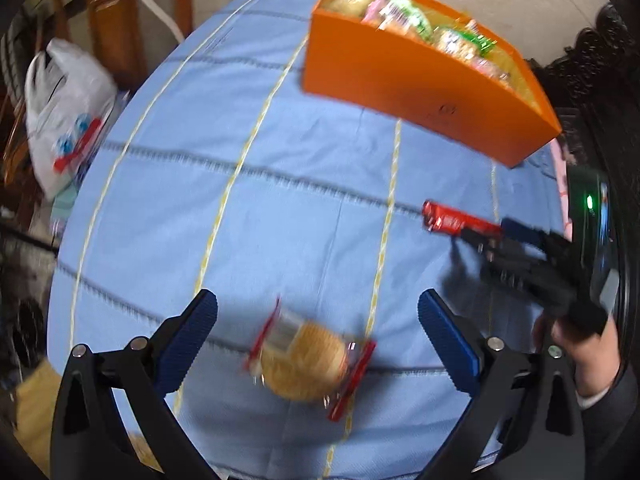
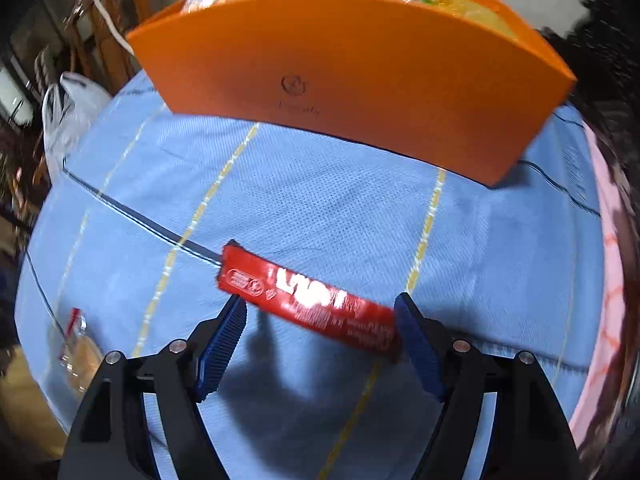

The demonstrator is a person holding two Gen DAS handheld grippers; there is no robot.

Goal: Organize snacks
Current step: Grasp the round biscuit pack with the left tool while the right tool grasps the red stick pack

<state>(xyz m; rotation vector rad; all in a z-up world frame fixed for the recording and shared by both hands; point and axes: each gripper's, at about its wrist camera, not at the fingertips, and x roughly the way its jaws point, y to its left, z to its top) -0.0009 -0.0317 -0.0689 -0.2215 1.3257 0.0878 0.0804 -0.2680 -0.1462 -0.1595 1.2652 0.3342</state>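
An orange box holding several wrapped snacks stands at the far side of the blue cloth; it also shows in the right wrist view. A round bun in a clear red-edged wrapper lies on the cloth between the wide-open jaws of my left gripper, just above it. A long red snack bar lies on the cloth, its body crossing between the open jaws of my right gripper. From the left wrist view the bar sticks out past the right gripper. The bun also shows at the left.
A white plastic bag sits off the table's left edge near wooden furniture. The blue cloth with yellow and dark stripes covers the table. A pink cloth runs along the right edge. Dark carved furniture stands at the right.
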